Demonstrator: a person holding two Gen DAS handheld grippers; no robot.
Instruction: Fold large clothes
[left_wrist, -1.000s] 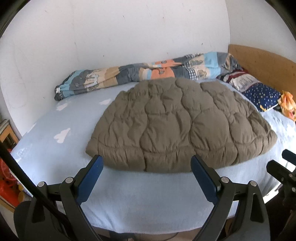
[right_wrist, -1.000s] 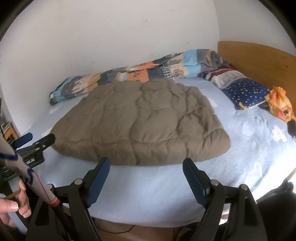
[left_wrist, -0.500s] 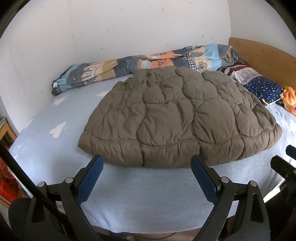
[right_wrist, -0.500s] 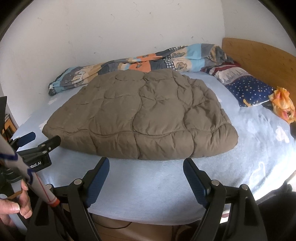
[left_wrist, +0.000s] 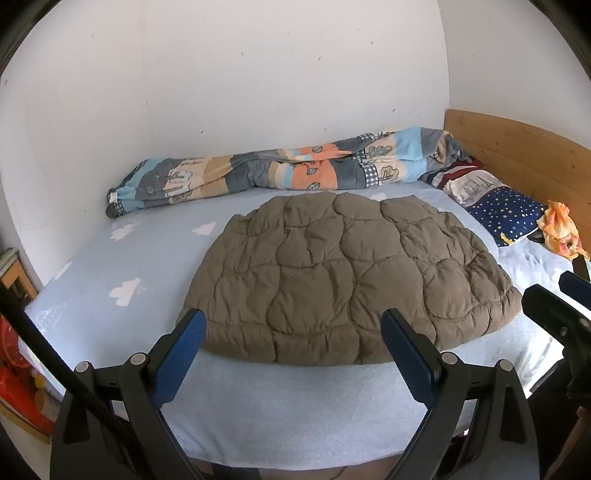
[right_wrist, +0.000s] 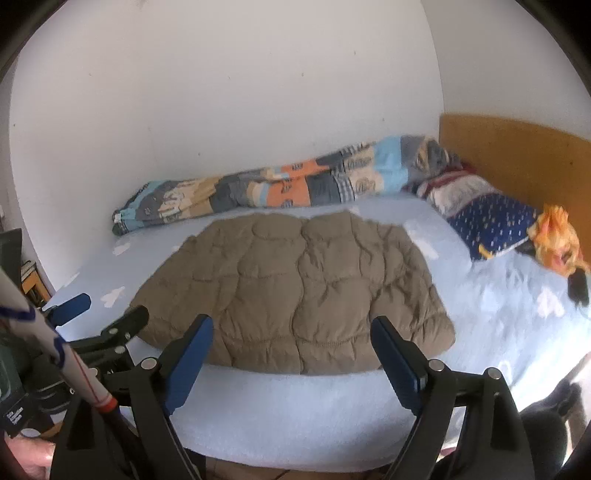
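Observation:
A brown quilted jacket (left_wrist: 343, 280) lies flat and folded in the middle of the light blue bed (left_wrist: 295, 406). My left gripper (left_wrist: 293, 319) hovers open over the bed's near edge, short of the jacket's hem, with nothing between its blue pads. In the right wrist view the same jacket (right_wrist: 295, 284) lies ahead of my right gripper (right_wrist: 292, 324), whose jaws are opening with nothing between them. Each gripper shows in the other's view: the right gripper (left_wrist: 554, 306) at the right edge, the left gripper (right_wrist: 109, 308) at the left.
A rolled patchwork quilt (left_wrist: 295, 173) lies along the white wall. A star-print pillow (left_wrist: 506, 214) and an orange cloth (left_wrist: 561, 229) sit by the wooden headboard (left_wrist: 517, 147). Red items (left_wrist: 14, 369) stand on the floor at the left. A hand (right_wrist: 26, 454) shows at the bottom left.
Both grippers have risen and drawn back a little from the bed, so the jacket looks smaller and farther off. The jacket itself has not moved.

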